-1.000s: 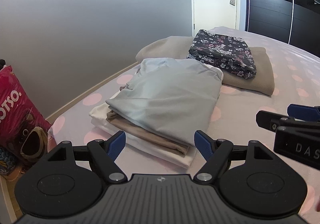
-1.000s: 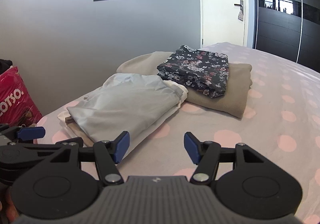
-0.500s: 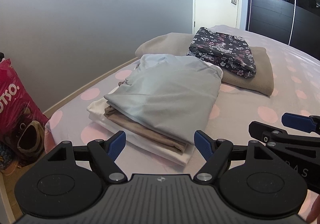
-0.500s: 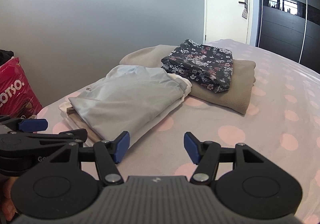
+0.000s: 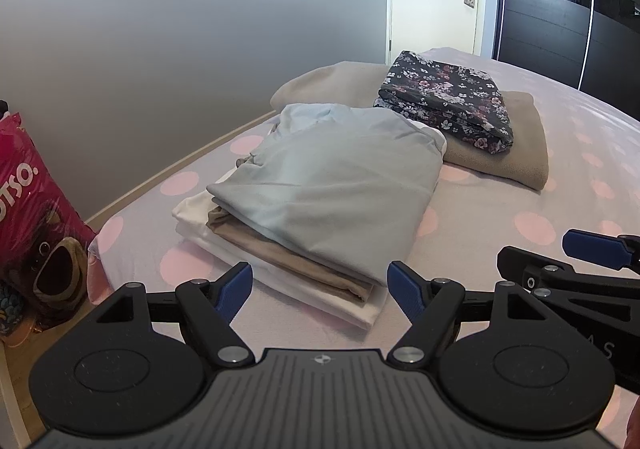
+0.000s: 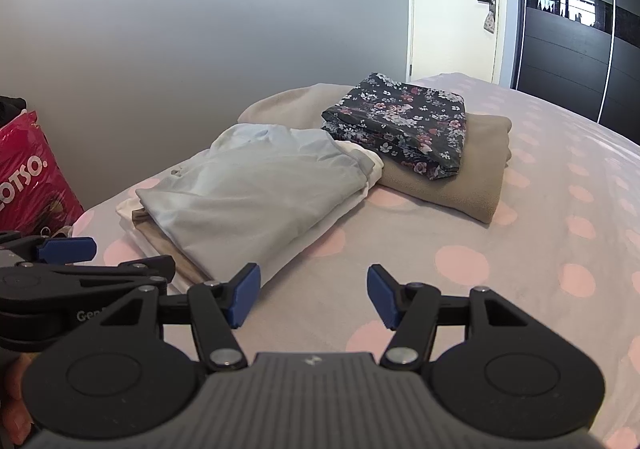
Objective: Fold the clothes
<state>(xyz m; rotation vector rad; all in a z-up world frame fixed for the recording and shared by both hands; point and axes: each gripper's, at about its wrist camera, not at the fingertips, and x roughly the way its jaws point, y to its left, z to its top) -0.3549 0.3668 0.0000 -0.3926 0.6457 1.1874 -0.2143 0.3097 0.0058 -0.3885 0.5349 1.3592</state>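
Stack of folded clothes point(image 5: 320, 201) lies on the dotted bedsheet point(image 6: 500, 249), straight ahead of the left gripper point(image 5: 320, 285) and just beyond its fingertips. From the right gripper point(image 6: 314, 295) the same stack sits ahead and to the left, farther off. Judgement: the left gripper is the nearer tool for any further handling. The stack's long axis runs away from both grippers toward the wall, slanting rightward. A pale blue garment point(image 6: 256, 201) tops it, over tan and white layers. A floral bundle point(image 6: 400, 125) on a beige blanket point(image 6: 460, 185) rests behind, touching the stack's far end. Both grippers hang with jaws spread apart, holding nothing. All visible garments appear already folded.
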